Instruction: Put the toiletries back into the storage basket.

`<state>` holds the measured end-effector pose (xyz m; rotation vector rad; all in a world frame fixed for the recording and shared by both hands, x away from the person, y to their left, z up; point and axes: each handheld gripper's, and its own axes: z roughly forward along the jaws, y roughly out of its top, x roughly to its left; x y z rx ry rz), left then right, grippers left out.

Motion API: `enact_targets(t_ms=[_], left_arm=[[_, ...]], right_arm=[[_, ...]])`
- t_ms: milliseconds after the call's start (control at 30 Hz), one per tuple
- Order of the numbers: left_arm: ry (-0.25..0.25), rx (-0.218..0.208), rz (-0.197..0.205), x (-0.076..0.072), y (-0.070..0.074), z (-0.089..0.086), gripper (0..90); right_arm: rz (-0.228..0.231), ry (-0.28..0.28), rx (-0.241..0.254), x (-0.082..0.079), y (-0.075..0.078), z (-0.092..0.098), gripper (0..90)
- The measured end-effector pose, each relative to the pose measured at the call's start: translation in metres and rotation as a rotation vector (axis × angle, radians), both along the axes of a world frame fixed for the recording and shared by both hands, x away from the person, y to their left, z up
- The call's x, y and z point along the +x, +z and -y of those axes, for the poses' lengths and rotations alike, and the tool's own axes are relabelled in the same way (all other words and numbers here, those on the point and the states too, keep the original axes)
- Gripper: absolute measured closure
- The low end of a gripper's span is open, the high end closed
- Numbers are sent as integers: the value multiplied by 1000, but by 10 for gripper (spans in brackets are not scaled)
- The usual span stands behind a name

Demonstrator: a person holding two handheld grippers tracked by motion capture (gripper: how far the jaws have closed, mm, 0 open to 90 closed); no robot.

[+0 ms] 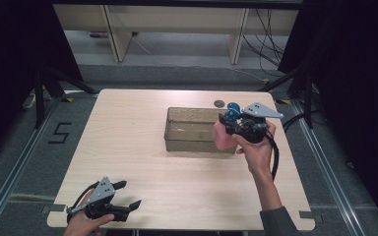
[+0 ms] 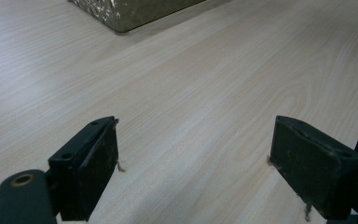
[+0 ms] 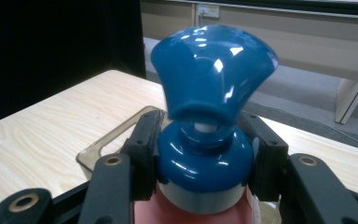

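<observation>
A pink bottle (image 1: 222,136) with a glossy blue pump cap (image 3: 209,93) hangs above the right end of the clear tinted bin (image 1: 184,142). My right gripper (image 1: 232,120) is shut on it, the black pads clamping the cap's blue collar (image 3: 205,163) from both sides. In the high view the blue cap (image 1: 233,112) points toward the far side of the table. My left gripper (image 1: 127,194) rests at the near left corner of the table, open, with bare wood between its pads (image 2: 98,163).
The light wooden table (image 1: 128,128) carries a small dark round disc (image 1: 219,103) behind the bin. A corner of the bin (image 2: 130,14) lies ahead of the left gripper. Dark curtains flank the table, with cables on the floor at the far right.
</observation>
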<state>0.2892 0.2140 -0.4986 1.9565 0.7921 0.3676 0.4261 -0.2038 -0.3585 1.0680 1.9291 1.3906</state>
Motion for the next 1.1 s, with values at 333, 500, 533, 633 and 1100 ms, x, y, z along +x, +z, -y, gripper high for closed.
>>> enact_targets(t_ms=[333, 500, 533, 633, 1100], left_arm=[[3, 8, -2, -1, 1, -1, 147], [1, 7, -1, -1, 1, 1, 147], [1, 7, -2, -1, 1, 0, 147], [-3, -2, 1, 0, 1, 0, 147], [-4, -3, 0, -1, 1, 0, 147]], right_arm=[[-9, -48, 2, 16, -2, 2, 536], [-9, -61, 2, 27, -5, 2, 536], [1, -67, -6, 28, -6, 2, 536], [-4, -70, -9, 31, -6, 1, 535], [-3, -87, 2, 43, -11, 6, 536]])
